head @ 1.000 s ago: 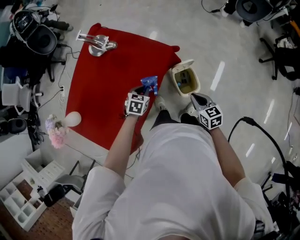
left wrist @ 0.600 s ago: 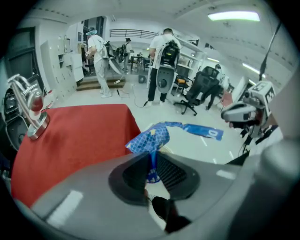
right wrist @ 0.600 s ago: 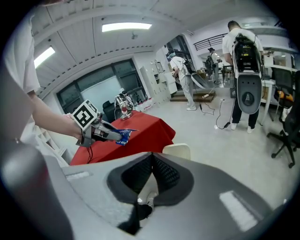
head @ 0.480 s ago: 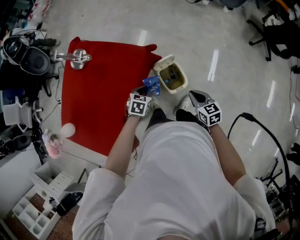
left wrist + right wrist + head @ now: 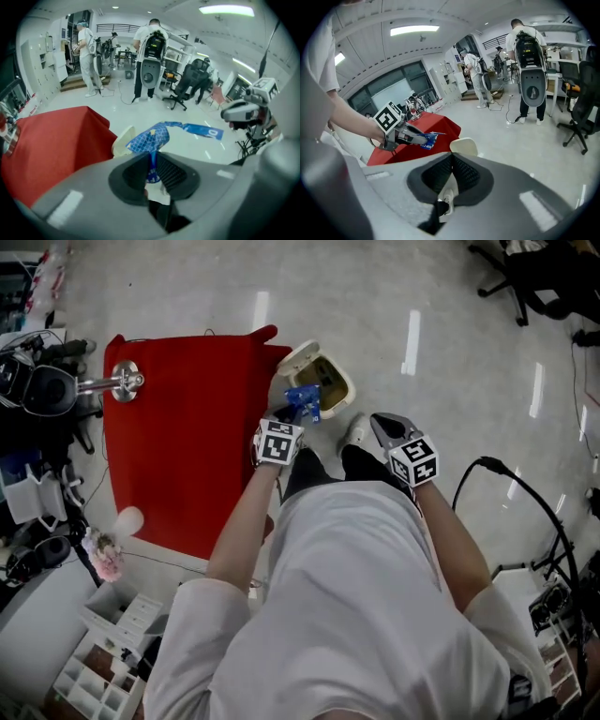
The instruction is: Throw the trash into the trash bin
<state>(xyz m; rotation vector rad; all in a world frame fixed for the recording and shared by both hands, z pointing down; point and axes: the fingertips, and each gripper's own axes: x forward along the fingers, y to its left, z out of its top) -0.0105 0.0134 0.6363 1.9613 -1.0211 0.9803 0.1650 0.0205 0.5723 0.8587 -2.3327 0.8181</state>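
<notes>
The pale glossy floor (image 5: 450, 296) spreads out beyond both grippers. A red cloth (image 5: 187, 446) lies to the left of the left gripper (image 5: 289, 414), its near right edge just beside that gripper. The beige bin (image 5: 323, 382) stands on the floor straight ahead of the left gripper, off the cloth's right corner, with its lid (image 5: 298, 356) tipped open on the far left side and a dark inside showing. In the left gripper view the jaws are clamped on the lower end of a blue wrapper (image 5: 157, 136). The rest of the wrapper sticks up and out past the tips, and a long strip trails off to the right. From the head view the wrapper hangs over the bin's near rim, though how high above it cannot be told. The right gripper (image 5: 379, 421) is held to the right of the left one, near the bin's right side and apart from it. Its jaws are pressed together with nothing between them. In its own view the left gripper and wrapper show ahead to the left, and the lid sits just past its tips. A shiny metal stand (image 5: 122, 382) rests on the cloth's far left corner, well away from both grippers.
</notes>
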